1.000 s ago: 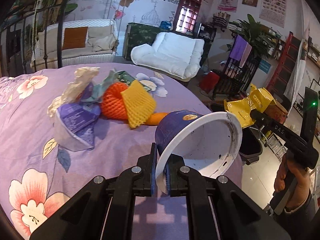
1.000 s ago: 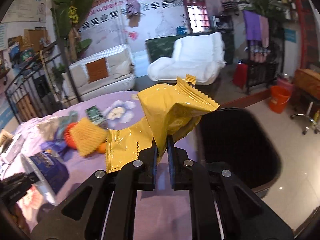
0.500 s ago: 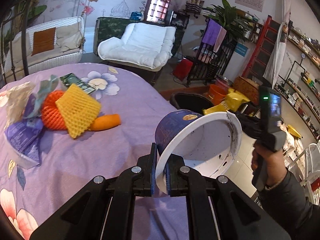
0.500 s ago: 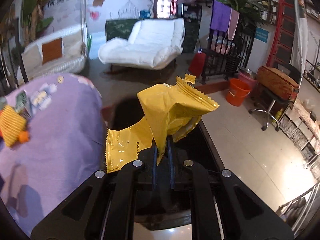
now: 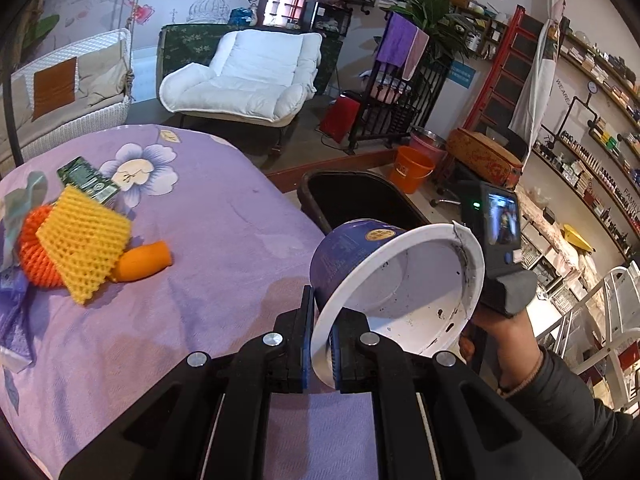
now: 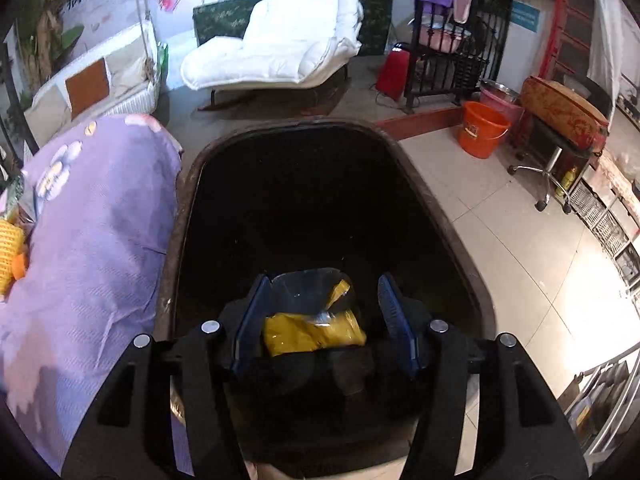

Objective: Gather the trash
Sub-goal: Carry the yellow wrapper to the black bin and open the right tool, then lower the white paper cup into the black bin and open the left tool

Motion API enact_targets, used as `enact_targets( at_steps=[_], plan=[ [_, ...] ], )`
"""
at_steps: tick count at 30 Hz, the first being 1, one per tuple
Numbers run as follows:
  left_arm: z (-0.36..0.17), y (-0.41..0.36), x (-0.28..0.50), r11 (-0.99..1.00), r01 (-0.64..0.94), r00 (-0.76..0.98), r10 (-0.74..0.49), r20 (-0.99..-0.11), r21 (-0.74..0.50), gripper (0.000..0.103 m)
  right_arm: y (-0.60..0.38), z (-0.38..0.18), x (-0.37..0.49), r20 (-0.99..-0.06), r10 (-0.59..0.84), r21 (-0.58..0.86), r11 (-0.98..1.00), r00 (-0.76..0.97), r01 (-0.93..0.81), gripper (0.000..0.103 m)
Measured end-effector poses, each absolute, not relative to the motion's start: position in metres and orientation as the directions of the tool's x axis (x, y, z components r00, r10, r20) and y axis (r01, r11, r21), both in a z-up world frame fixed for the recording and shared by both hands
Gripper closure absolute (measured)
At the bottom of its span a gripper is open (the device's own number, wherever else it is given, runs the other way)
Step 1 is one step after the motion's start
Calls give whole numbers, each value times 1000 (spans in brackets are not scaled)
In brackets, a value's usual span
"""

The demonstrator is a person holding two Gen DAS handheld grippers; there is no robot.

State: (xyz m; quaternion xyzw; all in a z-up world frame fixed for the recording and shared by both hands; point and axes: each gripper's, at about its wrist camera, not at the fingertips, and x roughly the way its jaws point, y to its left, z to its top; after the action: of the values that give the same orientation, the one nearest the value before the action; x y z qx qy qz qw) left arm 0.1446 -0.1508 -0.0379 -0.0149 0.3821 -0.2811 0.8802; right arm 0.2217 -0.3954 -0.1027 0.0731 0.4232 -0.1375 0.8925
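Observation:
My left gripper [image 5: 322,344] is shut on the rim of a purple paper bowl [image 5: 396,284] with a white inside, held above the purple flowered tablecloth [image 5: 208,240]. My right gripper [image 6: 326,316] is open over the black trash bin [image 6: 432,208]. The yellow snack wrapper [image 6: 312,332] lies loose inside the bin below its fingers. More trash lies on the table at the left: yellow foam netting [image 5: 82,240], orange netting [image 5: 34,256], an orange piece [image 5: 144,266] and a green packet [image 5: 88,180]. The bin [image 5: 360,196] also shows in the left wrist view beside the table.
An orange bucket [image 6: 482,134] and a wheeled stool [image 6: 560,120] stand on the tiled floor right of the bin. A white lounge chair [image 5: 248,76] and a wicker sofa [image 5: 68,92] stand behind the table. The right hand holding its gripper handle [image 5: 496,240] shows behind the bowl.
My right gripper moved from the table over the bin, opened, and the yellow wrapper dropped into the bin. My left gripper with the bowl swung right toward the bin.

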Motion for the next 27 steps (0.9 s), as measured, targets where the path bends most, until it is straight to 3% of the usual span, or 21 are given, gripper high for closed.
enact_targets(
  at_steps=[2, 10, 27],
  plan=[
    [-39, -162, 151, 835, 495, 542, -512, -667, -238, 95, -395, -97, 208, -758, -199, 16, 946, 621, 323, 39],
    [-44, -206, 181, 817, 529, 500, -518, -694, -229, 94, -400, -81, 150, -689, -290, -12, 921, 664, 389, 34],
    [-85, -297, 228, 810, 567, 377, -416, -828, -149, 95, -419, -73, 97, -668, -335, 2, 892, 664, 452, 31]
  ],
)
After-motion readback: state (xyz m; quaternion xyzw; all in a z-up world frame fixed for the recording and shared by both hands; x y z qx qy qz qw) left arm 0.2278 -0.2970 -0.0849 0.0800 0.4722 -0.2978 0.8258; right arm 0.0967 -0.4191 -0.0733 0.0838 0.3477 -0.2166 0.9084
